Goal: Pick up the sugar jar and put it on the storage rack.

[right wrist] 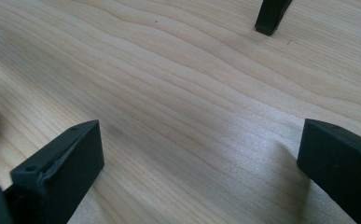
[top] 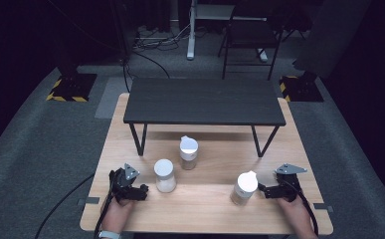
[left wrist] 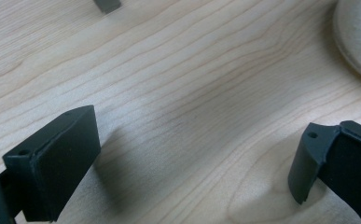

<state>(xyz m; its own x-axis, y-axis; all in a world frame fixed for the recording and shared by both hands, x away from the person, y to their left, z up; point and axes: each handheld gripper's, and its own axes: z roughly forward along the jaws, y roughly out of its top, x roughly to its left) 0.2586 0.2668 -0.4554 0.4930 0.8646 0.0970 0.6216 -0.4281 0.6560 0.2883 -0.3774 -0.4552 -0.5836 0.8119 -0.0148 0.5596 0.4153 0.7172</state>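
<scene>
Dark room, light wooden table (top: 205,199) with three white-lidded jars in front of a low black shelf (top: 204,101); a person holds a tool in each hand at the near edge.

The left tool (top: 141,190) rests on the table with its jaws wide apart and empty, just beside the left jar (top: 164,175). The right tool (top: 262,188) is likewise wide open and empty, its tips next to the right jar (top: 243,187). The middle jar (top: 188,153) stands farther back, near the shelf. A good pickup likely means keeping each tool level, sliding the open jaws around the jar's body below the lid, centring, then closing gently so the jar does not tip.
</scene>
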